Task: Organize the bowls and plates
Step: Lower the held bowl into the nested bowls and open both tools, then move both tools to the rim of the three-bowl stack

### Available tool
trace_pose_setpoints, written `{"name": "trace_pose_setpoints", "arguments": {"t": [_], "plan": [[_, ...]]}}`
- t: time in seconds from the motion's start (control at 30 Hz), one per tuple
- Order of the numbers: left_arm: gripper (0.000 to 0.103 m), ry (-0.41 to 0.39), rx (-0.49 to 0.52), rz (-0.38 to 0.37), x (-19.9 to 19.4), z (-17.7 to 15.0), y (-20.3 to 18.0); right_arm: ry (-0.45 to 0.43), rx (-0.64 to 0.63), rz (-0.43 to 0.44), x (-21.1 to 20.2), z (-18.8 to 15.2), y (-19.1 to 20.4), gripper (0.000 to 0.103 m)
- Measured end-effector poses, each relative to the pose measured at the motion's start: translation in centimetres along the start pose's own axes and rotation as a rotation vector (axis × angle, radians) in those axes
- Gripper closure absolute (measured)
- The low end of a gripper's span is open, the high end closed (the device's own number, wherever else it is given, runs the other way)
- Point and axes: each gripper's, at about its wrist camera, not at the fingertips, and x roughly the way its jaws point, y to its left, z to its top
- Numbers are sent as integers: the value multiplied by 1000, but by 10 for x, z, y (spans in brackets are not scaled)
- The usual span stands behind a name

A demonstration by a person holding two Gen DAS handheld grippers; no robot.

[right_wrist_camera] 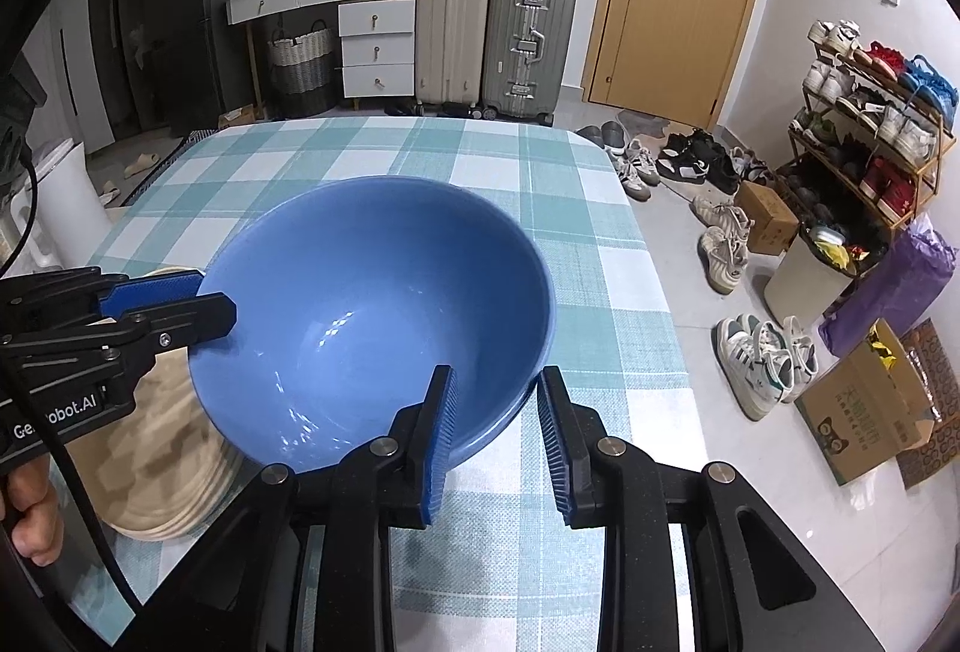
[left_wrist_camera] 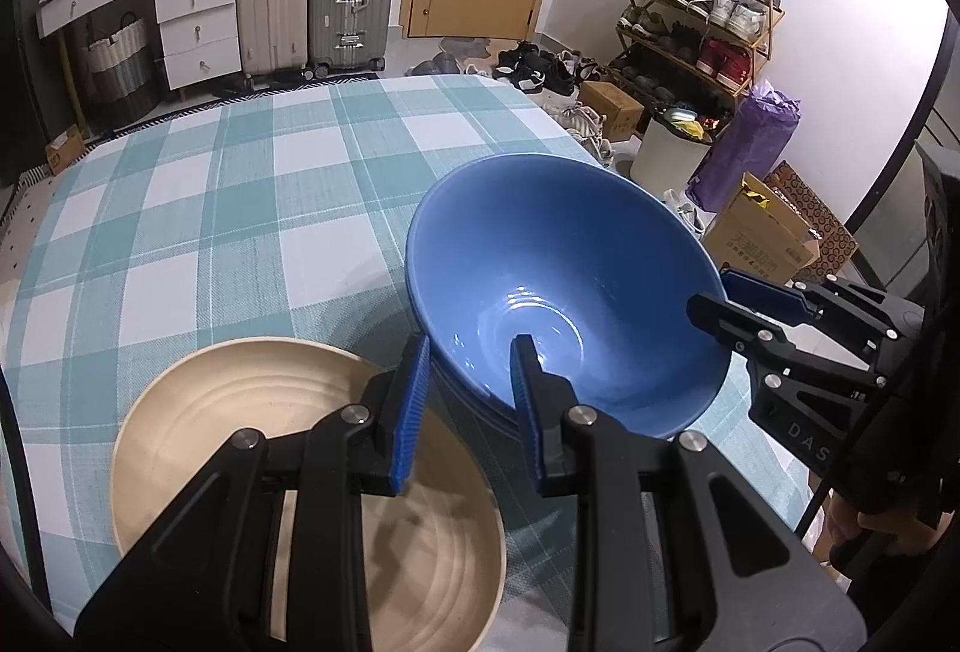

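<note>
Left tongs (left_wrist_camera: 471,376) and right tongs (right_wrist_camera: 497,400) each nipped narrowly on opposite rims of one glossy blue bowl (right_wrist_camera: 372,304) mid-frame, tilted above the checked bench (right_wrist_camera: 540,159), one ridged beige plate (left_wrist_camera: 240,412) lower left
</note>
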Motion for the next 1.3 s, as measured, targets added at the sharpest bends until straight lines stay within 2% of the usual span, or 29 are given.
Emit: {"name": "trace_pose_setpoints", "arguments": {"t": [0.27,0.33,0.37,0.4,0.47,0.53,0.57,0.6,0.67,0.77,0.83,1.3], "plan": [[77,-1,-5,0,3,0,5,2,21,30,-3,0,-5,72],[73,-4,-10,-3,1,1,8,-1,25,34,-4,1,-6,65],[71,-6,-13,-5,0,2,10,-5,30,39,-5,1,-7,59],[66,-9,-16,-6,-1,3,11,-11,36,46,-6,1,-8,53],[55,-15,-28,-10,-3,5,14,-15,46,53,-8,2,-10,49],[38,-14,-42,-15,-3,8,18,-22,70,66,-10,3,-13,36],[33,-13,-49,-18,-2,10,20,-29,82,78,-12,4,-14,24],[25,-13,-54,-21,-2,11,21,-38,94,91,-13,4,-16,17],[22,-18,-53,-26,-1,14,23,-46,107,104,-15,4,-17,15],[14,-19,-51,-13,1,16,24,-42,121,90,-11,5,-20,4],[1,-19,-61,-12,3,18,25,-41,135,94,-9,4,-23,3],[1,28,-138,-47,32,23,35,1,264,185,13,-9,-45,2]]}}
